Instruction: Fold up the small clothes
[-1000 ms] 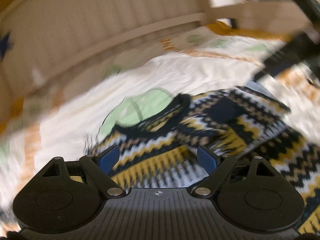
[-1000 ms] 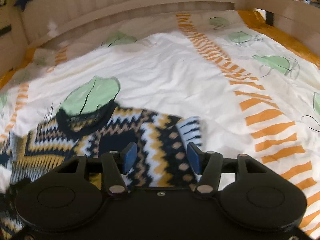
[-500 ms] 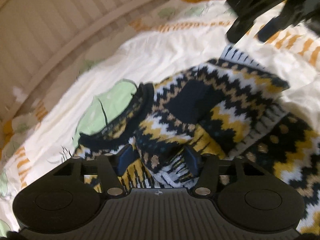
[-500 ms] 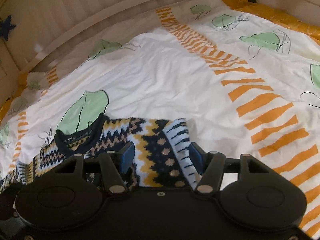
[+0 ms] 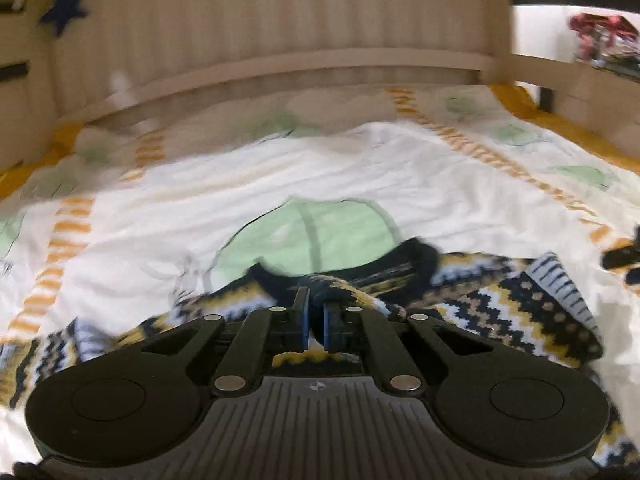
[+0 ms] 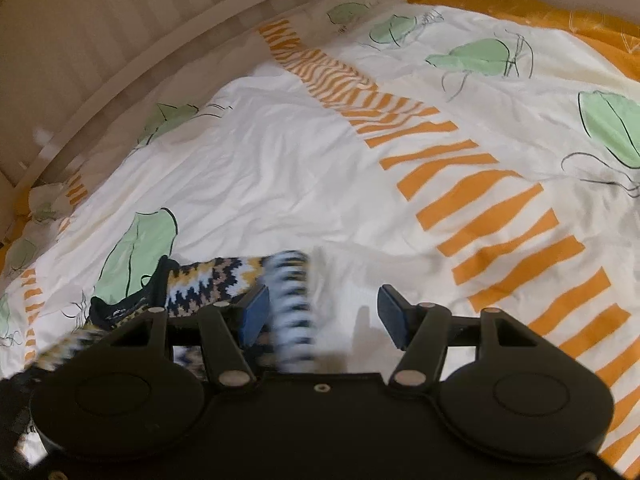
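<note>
A small knitted sweater (image 5: 520, 312) in navy, yellow and white zigzag lies on a white bedsheet (image 5: 280, 184). In the left wrist view my left gripper (image 5: 315, 326) is shut on a fold of the sweater near its dark collar (image 5: 400, 264). In the right wrist view my right gripper (image 6: 320, 316) is open above the sweater's right edge; a striped cuff (image 6: 290, 300) lies blurred between the fingers, untouched. The sweater (image 6: 212, 284) stretches to the left there.
The sheet (image 6: 360, 180) carries green leaf prints and orange stripes. A beige slatted bed rail (image 5: 280, 60) runs along the far side. An orange mattress edge (image 6: 520, 4) shows at the far right.
My left gripper has closed on a sweater fold near the collar. My right gripper stayed open and shifted right, so the cuff now lies between its fingers.
</note>
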`<act>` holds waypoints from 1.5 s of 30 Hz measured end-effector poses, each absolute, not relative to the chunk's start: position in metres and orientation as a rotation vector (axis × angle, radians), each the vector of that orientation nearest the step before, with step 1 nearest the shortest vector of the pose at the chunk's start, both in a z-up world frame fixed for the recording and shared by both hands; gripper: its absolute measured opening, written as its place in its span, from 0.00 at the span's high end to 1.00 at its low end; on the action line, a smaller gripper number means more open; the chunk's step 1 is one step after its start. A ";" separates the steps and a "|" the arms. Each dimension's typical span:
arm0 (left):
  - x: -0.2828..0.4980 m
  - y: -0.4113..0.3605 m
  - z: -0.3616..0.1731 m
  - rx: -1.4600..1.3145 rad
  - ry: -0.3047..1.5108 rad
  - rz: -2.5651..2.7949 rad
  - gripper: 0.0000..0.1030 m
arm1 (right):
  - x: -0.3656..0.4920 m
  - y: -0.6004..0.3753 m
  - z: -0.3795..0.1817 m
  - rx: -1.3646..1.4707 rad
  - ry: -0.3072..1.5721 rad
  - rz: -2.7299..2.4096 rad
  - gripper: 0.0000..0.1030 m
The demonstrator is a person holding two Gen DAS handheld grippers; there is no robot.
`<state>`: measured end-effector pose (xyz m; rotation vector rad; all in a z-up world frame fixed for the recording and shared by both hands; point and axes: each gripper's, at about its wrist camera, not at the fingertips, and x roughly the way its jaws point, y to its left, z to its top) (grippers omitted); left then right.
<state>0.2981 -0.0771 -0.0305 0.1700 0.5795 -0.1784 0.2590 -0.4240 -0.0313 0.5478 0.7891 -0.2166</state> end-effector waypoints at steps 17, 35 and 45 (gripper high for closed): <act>0.308 -0.019 -0.095 0.157 0.742 -0.019 0.60 | 0.267 -0.407 -0.041 0.488 0.861 -0.168 0.37; 0.320 0.050 -0.092 -0.432 0.788 0.058 0.56 | 0.270 -0.394 -0.044 0.446 0.882 -0.139 0.37; 0.295 -0.004 -0.088 0.360 0.717 0.049 0.45 | 0.271 -0.391 -0.042 0.438 0.878 -0.120 0.37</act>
